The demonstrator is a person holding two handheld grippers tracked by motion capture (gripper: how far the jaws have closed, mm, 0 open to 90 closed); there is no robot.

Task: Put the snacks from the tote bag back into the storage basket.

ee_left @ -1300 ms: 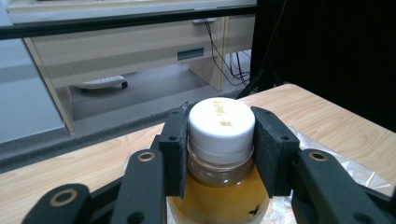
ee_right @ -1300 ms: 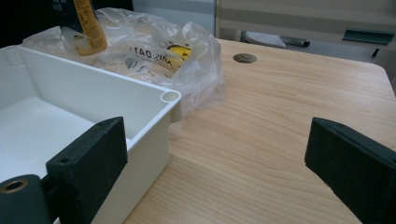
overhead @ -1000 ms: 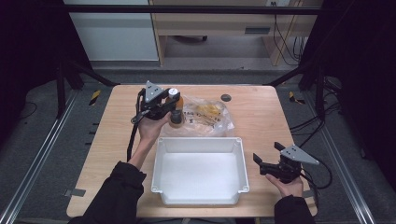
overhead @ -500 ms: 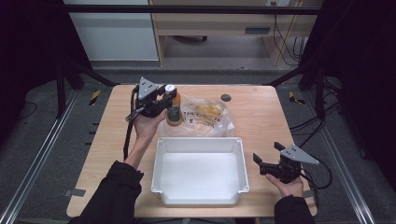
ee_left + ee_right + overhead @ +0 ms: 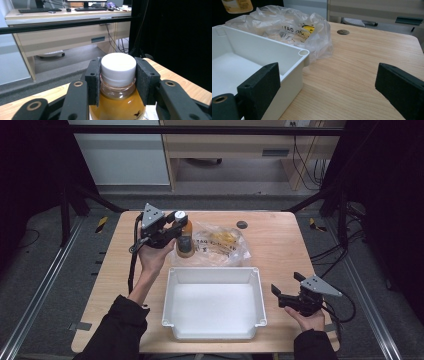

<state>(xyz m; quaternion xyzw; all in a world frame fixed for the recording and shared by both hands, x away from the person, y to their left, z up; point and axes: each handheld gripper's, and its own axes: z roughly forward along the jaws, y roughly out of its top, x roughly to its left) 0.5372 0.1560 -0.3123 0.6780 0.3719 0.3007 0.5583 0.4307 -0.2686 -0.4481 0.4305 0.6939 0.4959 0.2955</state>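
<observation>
- Between the left gripper's [image 5: 176, 227] pads [image 5: 93, 77], an amber drink bottle [image 5: 117, 98] is pinched at its white cap [image 5: 118, 68].
- Right gripper [image 5: 327, 90] spread, holding nothing, beside the white bin [image 5: 214, 302].

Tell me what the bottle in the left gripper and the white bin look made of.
Amber-filled bottle: seemingly clear glossy plastic, since the liquid shows through; its ribbed white cap looks like matte plastic. White rectangular bin: probably moulded plastic, smooth with a slight sheen, with thin walls and rounded corners.
</observation>
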